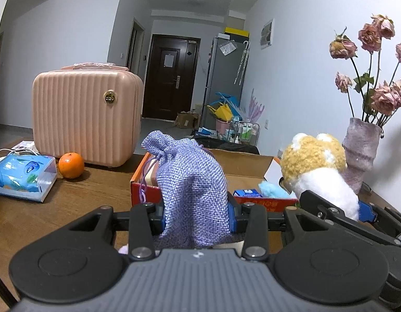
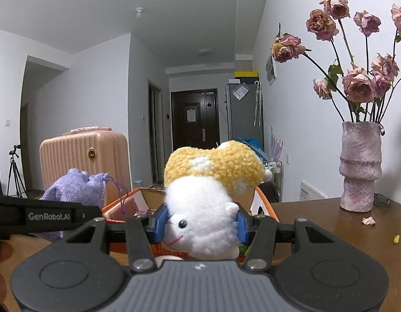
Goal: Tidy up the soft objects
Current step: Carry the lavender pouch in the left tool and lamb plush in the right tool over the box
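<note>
Your left gripper (image 1: pixel 197 214) clamps the purple drawstring pouch (image 1: pixel 192 182), held up just in front of the open cardboard box (image 1: pixel 248 167). Your right gripper (image 2: pixel 200 223) squeezes the white and yellow plush toy (image 2: pixel 208 195) between its blue pads, beside the pouch and above the box. On the wooden table (image 1: pixel 78 197), an orange (image 1: pixel 71 165) sits left and a vase (image 2: pixel 360 166) right.
</note>
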Action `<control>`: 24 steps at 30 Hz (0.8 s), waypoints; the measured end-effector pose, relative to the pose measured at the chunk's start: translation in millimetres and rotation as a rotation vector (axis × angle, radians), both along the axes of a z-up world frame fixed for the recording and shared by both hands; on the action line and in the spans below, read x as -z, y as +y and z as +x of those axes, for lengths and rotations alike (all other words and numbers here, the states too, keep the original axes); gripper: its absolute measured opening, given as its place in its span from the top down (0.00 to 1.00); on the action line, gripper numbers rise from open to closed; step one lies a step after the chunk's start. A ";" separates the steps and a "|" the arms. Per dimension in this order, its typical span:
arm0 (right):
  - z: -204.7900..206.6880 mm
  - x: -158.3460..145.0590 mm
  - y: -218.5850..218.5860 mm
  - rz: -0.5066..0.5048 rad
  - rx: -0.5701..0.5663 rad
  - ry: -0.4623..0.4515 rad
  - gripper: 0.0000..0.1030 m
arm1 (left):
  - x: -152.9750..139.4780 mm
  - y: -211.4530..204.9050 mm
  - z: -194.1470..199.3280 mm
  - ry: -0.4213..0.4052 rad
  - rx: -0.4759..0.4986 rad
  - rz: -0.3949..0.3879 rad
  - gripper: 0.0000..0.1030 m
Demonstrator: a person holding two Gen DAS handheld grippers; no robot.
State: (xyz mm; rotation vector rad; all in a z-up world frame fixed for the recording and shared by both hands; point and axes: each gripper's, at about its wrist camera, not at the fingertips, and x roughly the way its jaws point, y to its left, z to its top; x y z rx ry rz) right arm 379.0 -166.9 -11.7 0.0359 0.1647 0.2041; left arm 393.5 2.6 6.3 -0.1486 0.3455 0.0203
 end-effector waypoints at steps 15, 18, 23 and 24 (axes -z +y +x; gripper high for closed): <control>27.9 -7.8 -6.0 0.035 0.014 0.001 0.51 | -9.2 3.4 25.7 -0.028 -0.017 -0.033 0.61; 34.0 -9.1 -7.5 0.038 0.017 0.000 0.51 | -10.7 3.4 32.3 -0.032 -0.020 -0.032 0.61; 44.8 -10.3 -8.5 0.039 0.017 0.003 0.51 | -11.7 2.9 42.3 -0.033 -0.019 -0.035 0.61; 47.3 -10.4 -8.3 0.038 0.015 0.005 0.51 | -12.0 2.8 44.5 -0.034 -0.019 -0.035 0.61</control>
